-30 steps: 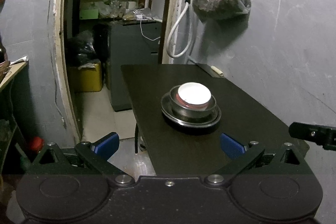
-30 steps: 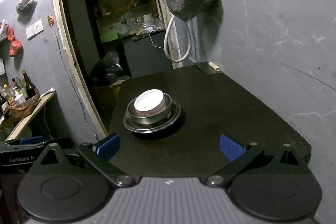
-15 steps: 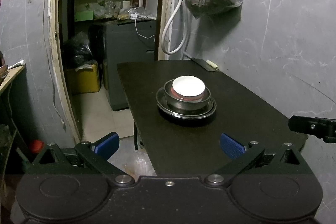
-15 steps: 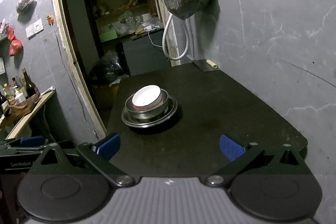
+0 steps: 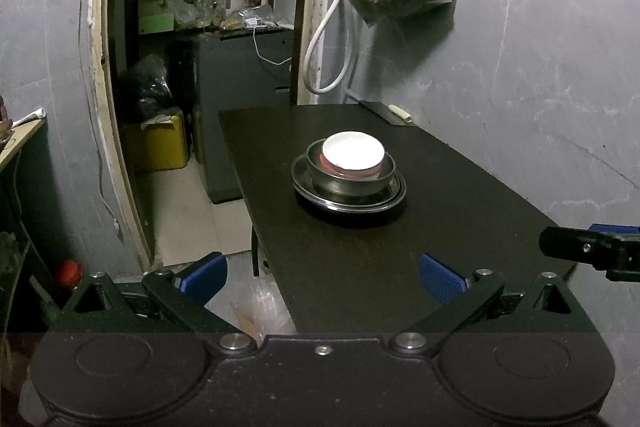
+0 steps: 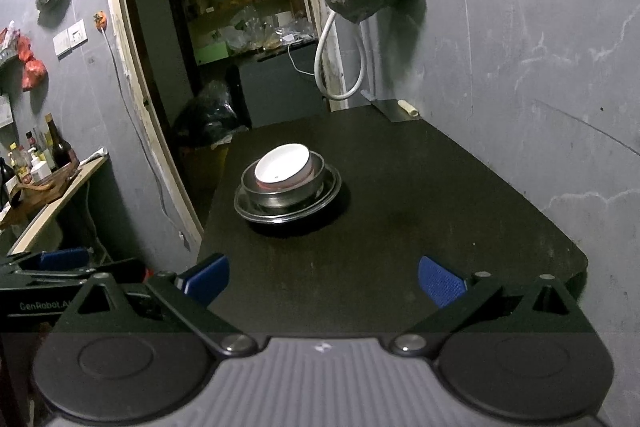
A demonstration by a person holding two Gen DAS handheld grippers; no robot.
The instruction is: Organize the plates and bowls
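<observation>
I hold the left gripper (image 5: 322,277) low at the near left corner of the counter (image 5: 360,267), its blue-padded fingers (image 5: 204,273) spread wide with nothing between them. Ahead, near the middle of the counter, sits the stack: a white bowl (image 5: 353,155) with a red outside nested in a steel bowl (image 5: 348,181), which sits on a steel plate (image 5: 310,187). From here the glare on the white bowl hides its inside, so I cannot tell whether anything is in it. To the right, the right gripper (image 6: 322,277) hovers over the near edge of the counter, fingers likewise spread and empty; the stack lies ahead of it and a little left.

To my eye the dishes are already nested by size, so the step in hand is either finished or a matter of squaring the stack. If I go in again, I'd bring one gripper level with the rim of the steel plate, approach slowly from the near side, and nudge or grip at the rim alone, so the two bowls above do not slide. The other gripper should stay well apart.
</observation>
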